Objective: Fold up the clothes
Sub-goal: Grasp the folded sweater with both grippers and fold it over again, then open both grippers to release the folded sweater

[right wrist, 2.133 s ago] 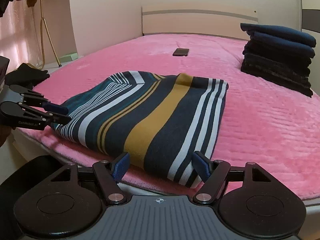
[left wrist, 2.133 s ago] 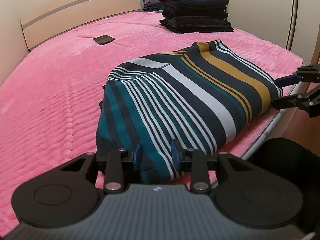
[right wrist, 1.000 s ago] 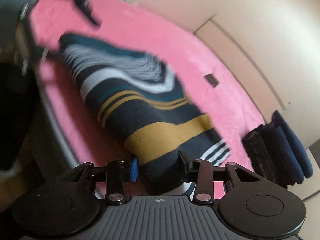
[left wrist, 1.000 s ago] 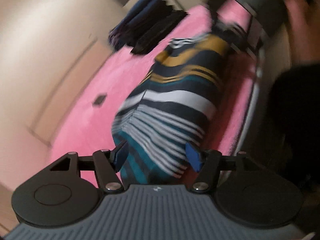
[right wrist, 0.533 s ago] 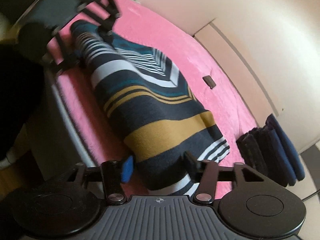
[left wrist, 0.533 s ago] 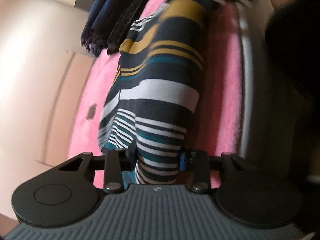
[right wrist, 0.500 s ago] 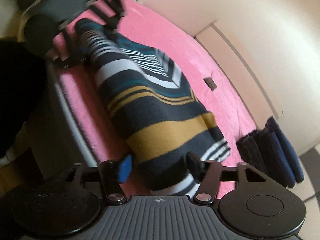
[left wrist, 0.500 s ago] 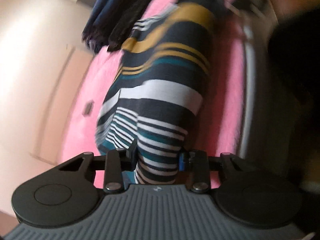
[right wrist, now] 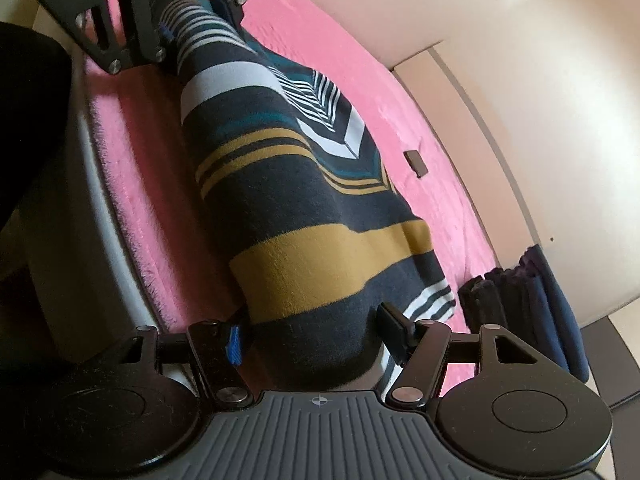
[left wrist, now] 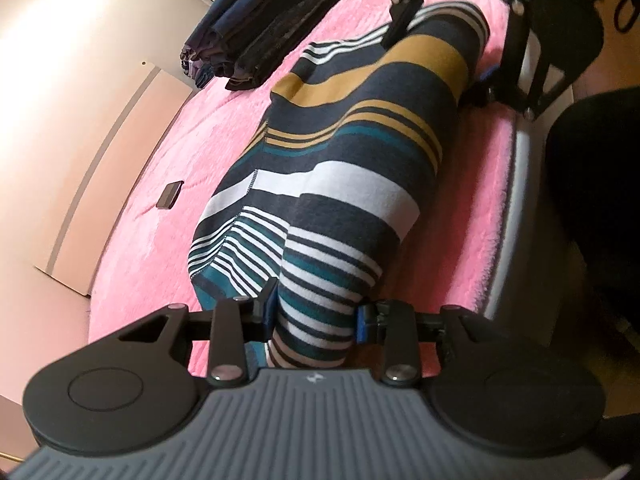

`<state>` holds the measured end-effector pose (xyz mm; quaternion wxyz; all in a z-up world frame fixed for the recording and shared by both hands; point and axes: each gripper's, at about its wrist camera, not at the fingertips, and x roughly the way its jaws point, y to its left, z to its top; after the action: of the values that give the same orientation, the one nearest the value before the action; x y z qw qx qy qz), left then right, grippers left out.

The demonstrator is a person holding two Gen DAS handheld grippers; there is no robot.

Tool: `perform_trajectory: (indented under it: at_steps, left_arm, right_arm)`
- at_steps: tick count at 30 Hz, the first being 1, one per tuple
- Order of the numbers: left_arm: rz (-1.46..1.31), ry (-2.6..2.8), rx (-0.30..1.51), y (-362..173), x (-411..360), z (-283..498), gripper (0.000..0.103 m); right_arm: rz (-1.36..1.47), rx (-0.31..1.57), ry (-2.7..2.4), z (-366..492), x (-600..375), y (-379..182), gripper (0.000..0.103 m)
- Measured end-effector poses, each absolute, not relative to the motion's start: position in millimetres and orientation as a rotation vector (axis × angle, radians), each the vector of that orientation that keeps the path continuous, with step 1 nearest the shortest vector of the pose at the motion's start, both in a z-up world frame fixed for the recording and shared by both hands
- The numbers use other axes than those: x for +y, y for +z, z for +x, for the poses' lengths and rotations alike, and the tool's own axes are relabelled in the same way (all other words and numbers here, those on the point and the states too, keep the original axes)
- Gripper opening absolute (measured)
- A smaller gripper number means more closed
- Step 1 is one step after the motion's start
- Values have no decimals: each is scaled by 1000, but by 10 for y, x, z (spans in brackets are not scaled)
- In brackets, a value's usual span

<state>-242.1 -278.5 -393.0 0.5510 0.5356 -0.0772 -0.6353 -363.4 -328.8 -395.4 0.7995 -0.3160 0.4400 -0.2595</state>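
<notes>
In the left wrist view the left gripper (left wrist: 314, 316) is clenched on the near, teal-and-white end of the striped sweater (left wrist: 344, 152), its blue-padded fingers (left wrist: 363, 322) pressing the cloth from both sides. The folded sweater runs away from it along the edge of the pink bedspread (left wrist: 192, 128) to the right gripper (left wrist: 440, 40), which has the mustard-banded end between its fingers — from the right wrist view that right gripper (right wrist: 312, 332) bears on the navy end, fingers (right wrist: 234, 344) against the fabric either side. Farther back a small dark phone (left wrist: 170, 195) lies flat on the spread, well apart from the sweater. Beyond, by the wall, sits a stack of folded dark clothes (left wrist: 256, 44).
</notes>
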Motion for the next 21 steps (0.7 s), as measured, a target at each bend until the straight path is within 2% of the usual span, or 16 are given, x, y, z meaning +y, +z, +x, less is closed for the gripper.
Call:
perform_trajectory:
  at_steps: [3, 11, 13, 14, 15, 17, 21]
  left_arm:
    - [1321, -1465, -234, -3978, -2750, -2522, 39]
    - [1432, -1443, -367, -3968, -2724, -3033, 40]
    - [1521, -1425, -373, -4005, -2754, -3147, 46]
    - [1575, -1426, -386, -4007, -2723, -3194, 58]
    - [1625, -1429, -402, -4004, -2684, -3238, 62]
    - [1663, -1447, -436, -3992, -2654, -3336, 62]
    - [1558, -1523, -498, -3949, -2736, -3558, 67]
  right_arm:
    - [-654, 940, -577, -3719, -3280, -3943, 64]
    - [-465, 899, -741, -4199, -3317, -3810, 64]
    - [-419, 896, -777, -4330, -3337, -3787, 64]
    - [-396, 887, -795, -4396, -3348, -3777, 66]
    - [-375, 875, -812, -4461, -3358, -3768, 74]
    - [-331, 851, -845, -4592, -3379, -3750, 81]
    - [-240, 802, -885, -4764, -3389, -3732, 81]
